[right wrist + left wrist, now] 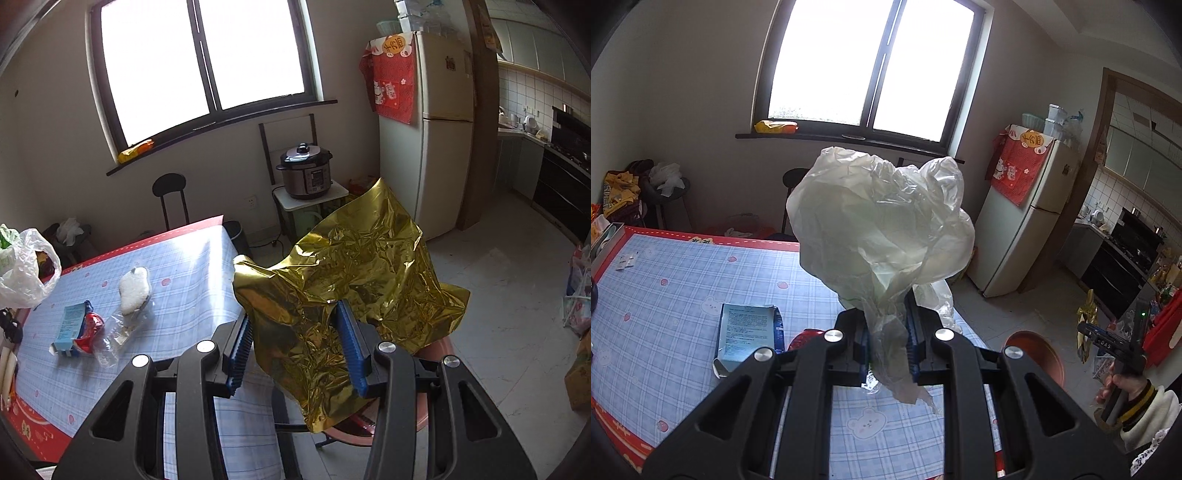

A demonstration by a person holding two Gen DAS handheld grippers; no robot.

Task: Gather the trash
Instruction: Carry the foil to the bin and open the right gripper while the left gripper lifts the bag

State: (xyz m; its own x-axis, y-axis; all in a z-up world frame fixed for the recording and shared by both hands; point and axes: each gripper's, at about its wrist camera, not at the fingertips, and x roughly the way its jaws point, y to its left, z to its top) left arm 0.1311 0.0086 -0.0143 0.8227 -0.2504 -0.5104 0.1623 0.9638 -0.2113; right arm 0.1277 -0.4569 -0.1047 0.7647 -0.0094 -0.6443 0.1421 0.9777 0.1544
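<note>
My left gripper [886, 325] is shut on the twisted neck of a crumpled white plastic bag [882, 221], which stands up above the blue checked table [665, 295]. My right gripper [295, 317] is shut on a creased gold foil sheet [347, 273], off the table's right edge and over a reddish round bin [448, 349] on the floor. That bin [1034, 354] also shows in the left wrist view, with the right gripper [1108, 343] beyond it. On the table lie a blue box [70, 325], a red wrapper [90, 330], a clear wrapper [118, 332] and a white lump [135, 286].
A fridge [436, 122] stands at the right, and a pressure cooker [306, 170] sits on a small stand under the window. A black stool [170, 192] is behind the table. Bags and boxes [580, 295] line the floor at the far right.
</note>
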